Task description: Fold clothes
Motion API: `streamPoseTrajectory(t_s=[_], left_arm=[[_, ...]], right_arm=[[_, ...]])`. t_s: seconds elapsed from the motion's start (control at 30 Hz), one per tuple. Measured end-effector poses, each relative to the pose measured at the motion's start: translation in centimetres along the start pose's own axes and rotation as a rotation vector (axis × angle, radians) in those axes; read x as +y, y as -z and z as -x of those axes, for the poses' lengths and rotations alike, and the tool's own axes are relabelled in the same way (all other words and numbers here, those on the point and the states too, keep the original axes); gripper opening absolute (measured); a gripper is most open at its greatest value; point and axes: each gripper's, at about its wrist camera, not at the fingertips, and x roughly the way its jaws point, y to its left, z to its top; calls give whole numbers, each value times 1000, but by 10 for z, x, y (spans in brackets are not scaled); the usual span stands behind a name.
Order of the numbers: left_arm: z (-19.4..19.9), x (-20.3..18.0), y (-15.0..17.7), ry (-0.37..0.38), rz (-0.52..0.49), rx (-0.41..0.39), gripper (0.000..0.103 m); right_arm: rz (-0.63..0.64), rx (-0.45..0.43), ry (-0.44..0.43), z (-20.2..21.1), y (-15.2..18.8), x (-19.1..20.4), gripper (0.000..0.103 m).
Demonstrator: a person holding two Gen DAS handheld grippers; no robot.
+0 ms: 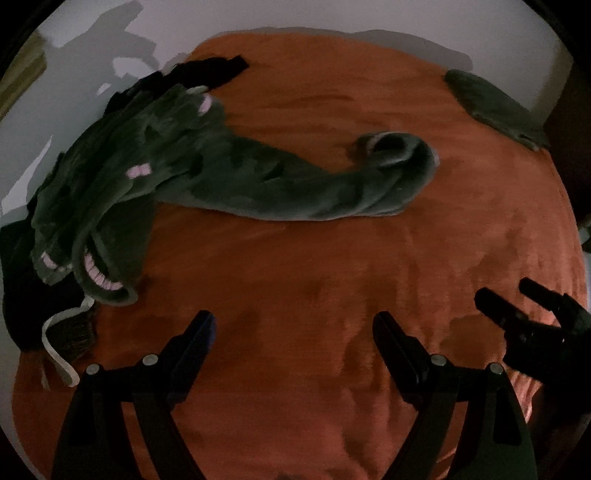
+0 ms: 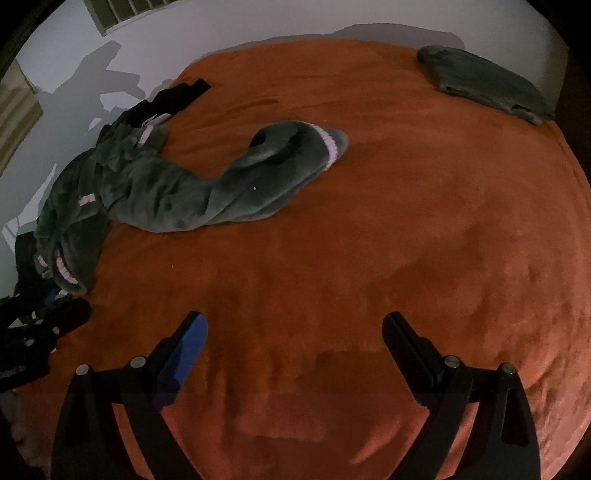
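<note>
The left gripper (image 1: 293, 328) hangs over the bare orange blanket (image 1: 314, 266) with its jaws wide apart and nothing between them; the right gripper (image 2: 295, 330) does the same just beside it, jaws equally wide and empty, and it shows at the right edge of the left wrist view (image 1: 517, 299). Beyond both, well apart from the jaws, a rumpled grey-green garment (image 2: 177, 195) with pale pink trim lies on the bed. Its long axis runs from the near left edge of the bed up and across toward the middle, bending partway, so that one tube-like end with a pink-edged opening (image 2: 332, 146) points to the right and away from the grippers, while another pink-trimmed cuff (image 1: 103, 280) points back toward the near left. The bulk of it is bunched at the left side, touching some dark clothing (image 1: 214, 68) at the bed's edge. At the far right corner of the bed a folded grey-green piece (image 2: 484, 83) lies flat, well apart from the rumpled one, with a pale wall (image 2: 258, 22) behind
</note>
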Motion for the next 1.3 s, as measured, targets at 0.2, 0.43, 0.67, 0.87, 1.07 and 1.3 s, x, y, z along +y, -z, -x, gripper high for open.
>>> streamPoseTrajectory(t_s=[0.2, 0.43, 0.67, 0.87, 1.07, 1.3], left_arm=[[-24, 33, 1, -60, 84, 67, 88], [-27, 63, 6, -26, 118, 24, 88], [-30, 93, 12, 8, 153, -20, 88], [-41, 146, 17, -27, 291, 8, 88], [-58, 186, 18, -163, 305, 30, 86], [-72, 205, 7, -263, 325, -6, 86]], right_arm=[[131, -29, -3, -38, -22, 29, 96], [220, -38, -95, -77, -43, 66, 96], [270, -47, -117, -100, -56, 94, 96], [316, -56, -130, -119, -66, 118, 96], [395, -71, -95, -136, -71, 139, 90], [468, -93, -11, -156, -76, 146, 59]])
